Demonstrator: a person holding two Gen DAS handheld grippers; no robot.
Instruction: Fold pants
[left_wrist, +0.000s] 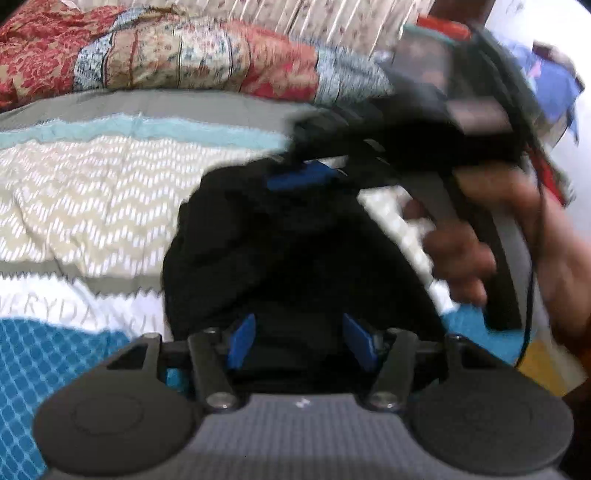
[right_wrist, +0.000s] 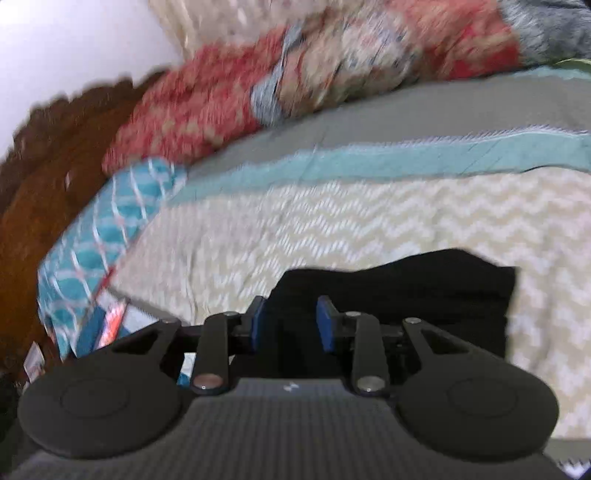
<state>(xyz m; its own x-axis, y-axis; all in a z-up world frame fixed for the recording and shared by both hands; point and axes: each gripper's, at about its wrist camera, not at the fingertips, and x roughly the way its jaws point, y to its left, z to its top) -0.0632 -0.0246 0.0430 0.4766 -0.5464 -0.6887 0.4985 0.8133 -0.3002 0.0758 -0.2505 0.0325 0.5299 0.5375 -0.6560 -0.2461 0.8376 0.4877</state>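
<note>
- Left wrist view, nearest: the left hand-held gripper (left_wrist: 301, 341) stands partly open, its blue pads (left_wrist: 242, 341) on either side of a fold of the black pants (left_wrist: 258, 251). Blur leaves it unclear whether the pads actually press on the cloth.
- Right wrist view, nearest: the right hand-held gripper (right_wrist: 295, 321) is narrower, with dark cloth of the pants (right_wrist: 424, 291) lying between its pads (right_wrist: 258, 317). Here too I cannot tell if it has a firm hold.
- Middle: the pants lie bunched on the bed (left_wrist: 92, 192), on the cream chevron band of the cover.
- Farther off: a folded red floral quilt (left_wrist: 166, 59) lies along the back of the bed.
- Risk: if either grip is loose, the cloth could slip out mid-fold and leave the pants crumpled. The two hand-held grippers work close together and could knock each other.
- Only the left view shows the other hand-held gripper and the person's hand (left_wrist: 480, 236) on it. Only the right view shows the pants' far straight edge and the wooden headboard (right_wrist: 48, 177).
</note>
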